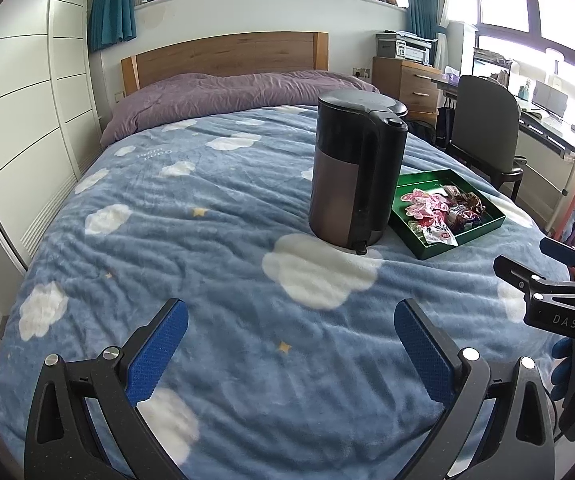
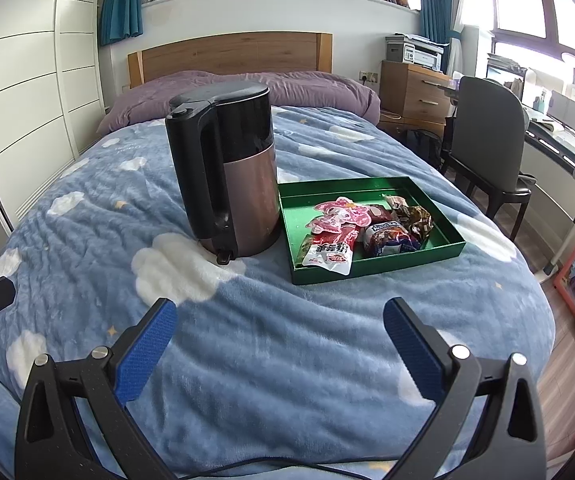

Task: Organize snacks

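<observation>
A: The crinkly plastic-wrapped snacks (image 2: 361, 228), pink, red-and-white and brown, lie heaped in the shallow green rectangular tray (image 2: 371, 270) on the blue cloud-print blanket (image 2: 271, 344), just beside the tall black-and-bronze electric kettle (image 2: 229, 176).

B: Grippers?

A: The left gripper (image 1: 291, 354) and the right gripper (image 2: 281, 346) both gape wide over bare blanket, gripping nothing. Only the right view shows the whole tray; in the left view the kettle covers its near corner.

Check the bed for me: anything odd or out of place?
Yes: an electric kettle stands upright on the soft blanket, against the green tray of snacks. Nothing spilled.
</observation>
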Action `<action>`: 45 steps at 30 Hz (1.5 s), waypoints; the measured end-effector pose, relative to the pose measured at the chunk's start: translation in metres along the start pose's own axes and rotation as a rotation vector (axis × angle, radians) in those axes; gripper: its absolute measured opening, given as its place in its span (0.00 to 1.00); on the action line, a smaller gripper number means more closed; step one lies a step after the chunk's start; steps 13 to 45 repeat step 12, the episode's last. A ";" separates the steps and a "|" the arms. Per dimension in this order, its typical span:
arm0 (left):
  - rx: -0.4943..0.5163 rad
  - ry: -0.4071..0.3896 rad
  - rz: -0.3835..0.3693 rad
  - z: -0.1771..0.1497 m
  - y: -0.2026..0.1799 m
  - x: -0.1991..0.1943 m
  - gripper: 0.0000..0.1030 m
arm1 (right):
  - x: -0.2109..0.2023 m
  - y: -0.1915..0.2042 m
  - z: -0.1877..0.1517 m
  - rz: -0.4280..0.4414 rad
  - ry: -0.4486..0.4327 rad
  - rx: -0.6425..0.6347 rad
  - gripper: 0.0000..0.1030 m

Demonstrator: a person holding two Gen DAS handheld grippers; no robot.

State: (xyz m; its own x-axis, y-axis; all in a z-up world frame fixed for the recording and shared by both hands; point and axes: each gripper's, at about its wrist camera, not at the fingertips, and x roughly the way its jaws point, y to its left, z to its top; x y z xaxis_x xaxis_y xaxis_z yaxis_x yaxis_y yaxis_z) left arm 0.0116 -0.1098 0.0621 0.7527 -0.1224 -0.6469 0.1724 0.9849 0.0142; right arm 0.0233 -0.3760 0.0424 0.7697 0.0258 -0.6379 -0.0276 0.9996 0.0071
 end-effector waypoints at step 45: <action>0.025 -0.011 0.010 0.001 -0.004 -0.002 0.99 | 0.000 0.000 0.001 0.000 0.000 -0.002 1.00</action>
